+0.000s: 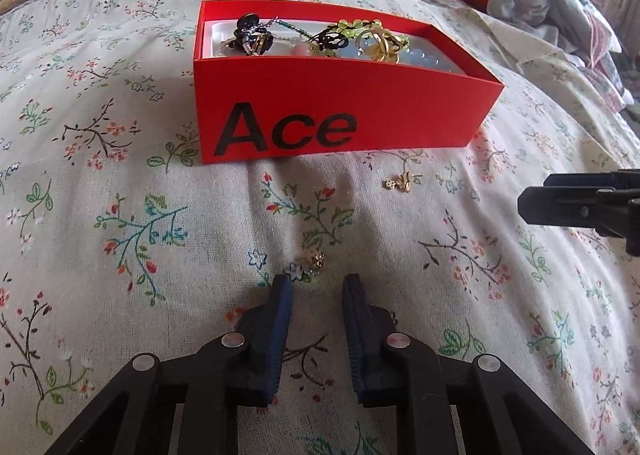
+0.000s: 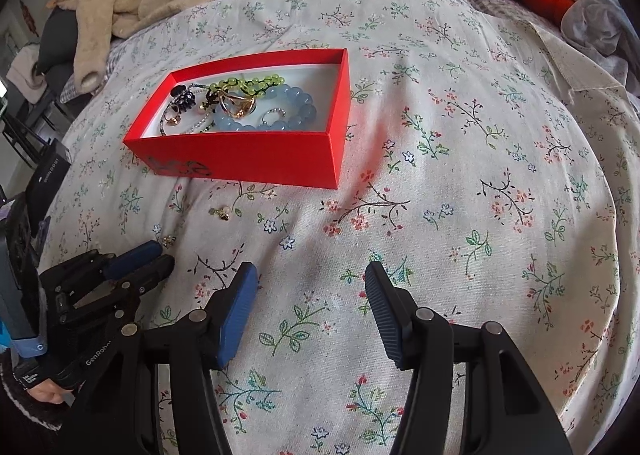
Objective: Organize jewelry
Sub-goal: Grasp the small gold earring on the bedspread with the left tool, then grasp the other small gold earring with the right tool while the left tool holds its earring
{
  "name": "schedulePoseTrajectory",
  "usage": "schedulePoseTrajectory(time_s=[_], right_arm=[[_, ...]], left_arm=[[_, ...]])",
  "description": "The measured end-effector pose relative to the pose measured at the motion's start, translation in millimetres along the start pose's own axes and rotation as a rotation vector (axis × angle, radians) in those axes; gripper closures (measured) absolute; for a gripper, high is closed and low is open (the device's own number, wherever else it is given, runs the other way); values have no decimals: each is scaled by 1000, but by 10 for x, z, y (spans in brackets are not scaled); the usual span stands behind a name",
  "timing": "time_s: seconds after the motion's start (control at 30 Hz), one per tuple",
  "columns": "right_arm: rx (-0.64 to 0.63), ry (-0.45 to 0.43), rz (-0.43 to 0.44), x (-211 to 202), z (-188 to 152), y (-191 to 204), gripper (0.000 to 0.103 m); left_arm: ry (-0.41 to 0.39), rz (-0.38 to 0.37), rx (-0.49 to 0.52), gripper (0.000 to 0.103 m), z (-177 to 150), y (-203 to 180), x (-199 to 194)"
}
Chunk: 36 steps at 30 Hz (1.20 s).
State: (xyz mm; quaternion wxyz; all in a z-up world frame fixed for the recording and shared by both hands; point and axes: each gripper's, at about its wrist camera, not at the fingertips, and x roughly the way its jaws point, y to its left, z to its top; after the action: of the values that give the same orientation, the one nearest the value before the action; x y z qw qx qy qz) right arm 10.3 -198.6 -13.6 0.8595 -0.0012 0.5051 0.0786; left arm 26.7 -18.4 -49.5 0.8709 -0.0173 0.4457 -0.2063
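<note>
Left gripper (image 1: 317, 285) part open, empty, tips just short of small gold earring (image 1: 314, 260) on floral bedsheet (image 1: 120, 255); second gold earring (image 1: 400, 182) near red box (image 1: 340, 103) holding jewelry; right gripper (image 2: 311, 275) wide open, empty.

Small gold piece (image 1: 314, 261) by left gripper (image 1: 317, 287) fingertips too tiny to identify, same for gold pair (image 1: 400, 182) near red box (image 1: 340, 111); box's near wall hides the lower jewelry; right gripper (image 1: 576, 211) cut by frame edge.
</note>
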Motion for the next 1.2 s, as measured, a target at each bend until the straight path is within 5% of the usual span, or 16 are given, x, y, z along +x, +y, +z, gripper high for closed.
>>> schedulePoseTrajectory(time_s=[0.37,0.57,1.2], right_arm=[[17,6,-7,32,-7,-15,44],[35,-4,-10,22,27,-4,44],[-67,-3,-2,385,44,469,44]], left_arm=[[1,24,4,88,65,-43,67],[-3,76,4,103,64,-56,49],[-18,87,-107,103,20,340,-334]])
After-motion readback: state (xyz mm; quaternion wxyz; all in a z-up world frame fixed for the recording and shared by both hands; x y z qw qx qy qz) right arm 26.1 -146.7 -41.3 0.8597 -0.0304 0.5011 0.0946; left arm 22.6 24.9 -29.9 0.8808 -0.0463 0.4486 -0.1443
